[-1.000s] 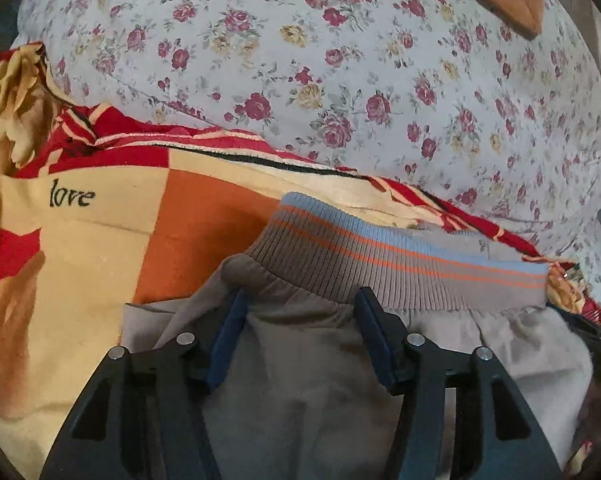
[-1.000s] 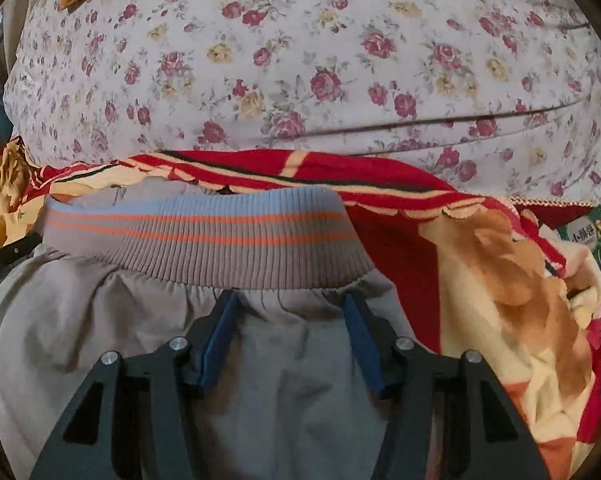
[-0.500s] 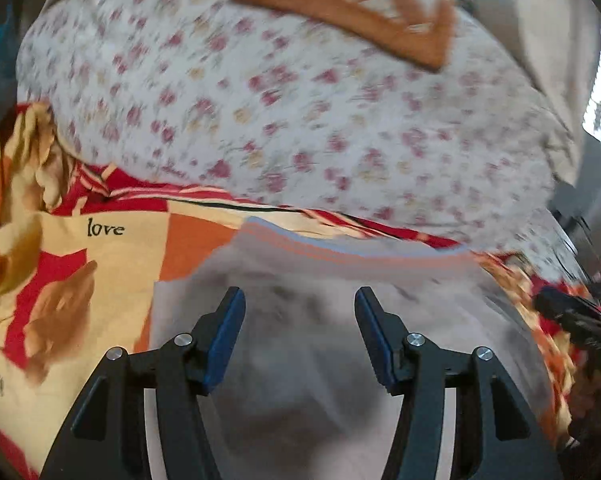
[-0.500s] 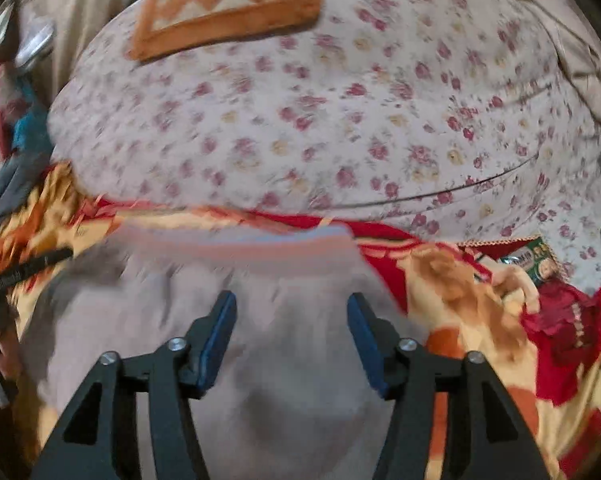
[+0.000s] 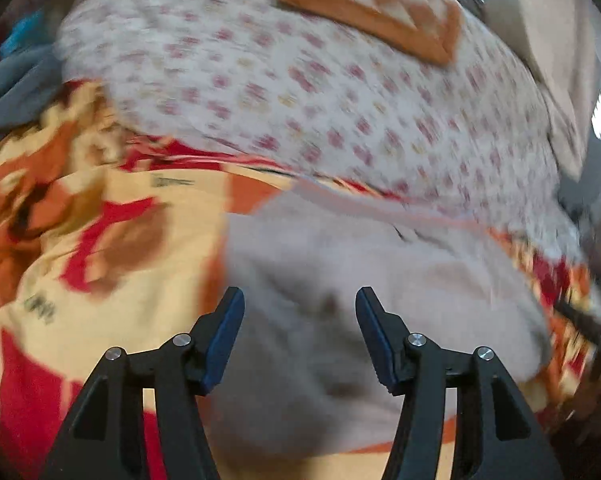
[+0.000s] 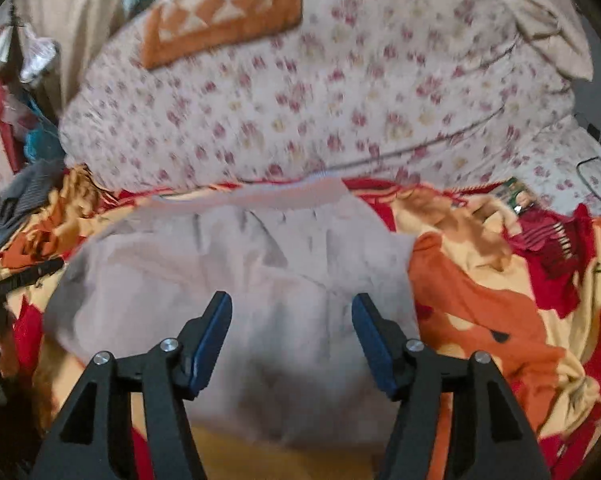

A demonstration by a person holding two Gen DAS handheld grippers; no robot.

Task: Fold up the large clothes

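Grey jacket point(image 6: 236, 280), soft, light and floppy, lay flat at centre frame on the red-and-yellow blanket point(image 6: 500, 320), best pinched at its ribbed hem point(image 6: 300, 194) corners, while each hand-held gripper, left point(image 5: 299, 330) and right point(image 6: 291, 334), hung apart and empty, the right's jaws having just widened.

Both wrist views angled down, sharing garment point(image 5: 340, 280).

Left gripper point(image 5: 299, 334): pointed forward and downward, jaws parted, nothing between the blue pads point(image 5: 225, 336).
Right gripper point(image 6: 291, 340): angled downward likewise, jaws had just been opening and stood wide, gripping nothing.
Right fingers point(image 6: 374, 342): black arms, blue pads facing inward.
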